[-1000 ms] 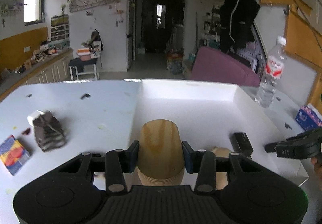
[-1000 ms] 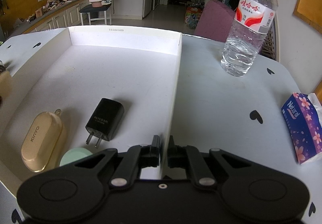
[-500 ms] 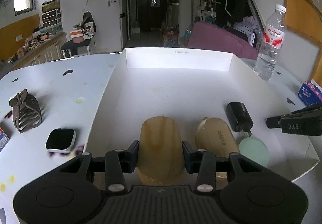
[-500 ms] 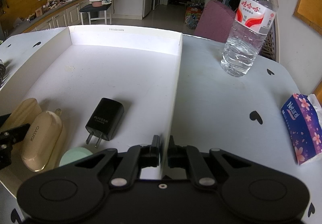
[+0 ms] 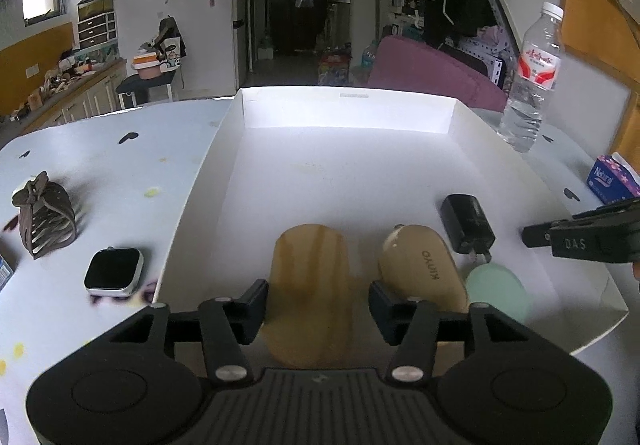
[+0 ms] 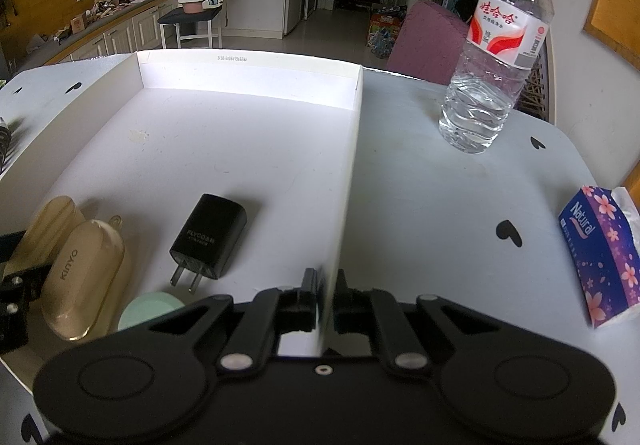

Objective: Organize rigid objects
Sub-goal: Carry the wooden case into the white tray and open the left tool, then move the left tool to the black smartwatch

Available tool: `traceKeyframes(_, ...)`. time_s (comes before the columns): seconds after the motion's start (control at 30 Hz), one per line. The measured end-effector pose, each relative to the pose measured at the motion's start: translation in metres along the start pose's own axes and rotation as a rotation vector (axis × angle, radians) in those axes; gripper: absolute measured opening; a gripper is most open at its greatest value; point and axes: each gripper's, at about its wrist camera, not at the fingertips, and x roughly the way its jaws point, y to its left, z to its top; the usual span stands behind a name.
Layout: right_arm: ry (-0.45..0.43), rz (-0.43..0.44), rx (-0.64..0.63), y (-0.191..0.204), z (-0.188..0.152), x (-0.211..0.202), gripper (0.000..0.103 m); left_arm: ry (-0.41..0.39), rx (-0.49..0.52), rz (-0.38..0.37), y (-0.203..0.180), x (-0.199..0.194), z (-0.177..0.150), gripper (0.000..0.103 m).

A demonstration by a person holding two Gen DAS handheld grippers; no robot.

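My left gripper (image 5: 318, 305) is open around a rounded wooden block (image 5: 310, 277) that rests on the floor of the white tray (image 5: 344, 113); gaps show on both sides. Beside it in the tray lie a gold KINYO case (image 5: 424, 269), a black charger (image 5: 466, 223) and a mint round disc (image 5: 498, 291). My right gripper (image 6: 325, 299) is shut on the tray's right wall (image 6: 352, 149). The case (image 6: 82, 277), charger (image 6: 210, 235), disc (image 6: 150, 311) and block (image 6: 48, 225) show in the right wrist view too.
On the table left of the tray lie a smartwatch (image 5: 114, 275) and a brown hair claw (image 5: 44, 219). A water bottle (image 6: 496, 49) stands right of the tray. A tissue pack (image 6: 600, 253) lies at the far right.
My left gripper carried the wooden block to the right over the tray, lowered it beside the gold case, and its fingers have opened off it. The right gripper has not moved.
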Motion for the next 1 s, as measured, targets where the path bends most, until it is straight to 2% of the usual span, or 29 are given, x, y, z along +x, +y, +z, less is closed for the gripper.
traceKeyframes(0.13,0.000,0.000,0.000,0.000,0.000,0.000,0.008,-0.009,0.003,0.009,-0.001,-0.006,0.000,0.059)
traceKeyframes(0.2,0.000,0.000,0.000,0.000,0.000,0.000,0.008,-0.028,0.011,0.042,-0.002,-0.010,0.001,0.075)
traceKeyframes(0.33,0.000,0.000,0.000,0.000,0.000,0.000,0.008,-0.059,0.008,0.053,0.000,-0.021,0.005,0.079)
traceKeyframes(0.5,0.000,0.000,0.000,0.000,0.000,0.000,0.008,-0.083,0.035,0.052,-0.003,-0.037,0.008,0.095)
traceKeyframes(0.7,0.000,-0.001,0.000,0.000,0.000,0.000,0.008,-0.086,0.078,0.027,-0.012,-0.054,0.005,0.103)
traceKeyframes(1.0,0.000,-0.002,-0.002,0.000,0.000,0.000,0.008,-0.106,0.102,-0.004,-0.017,-0.076,-0.005,0.103)
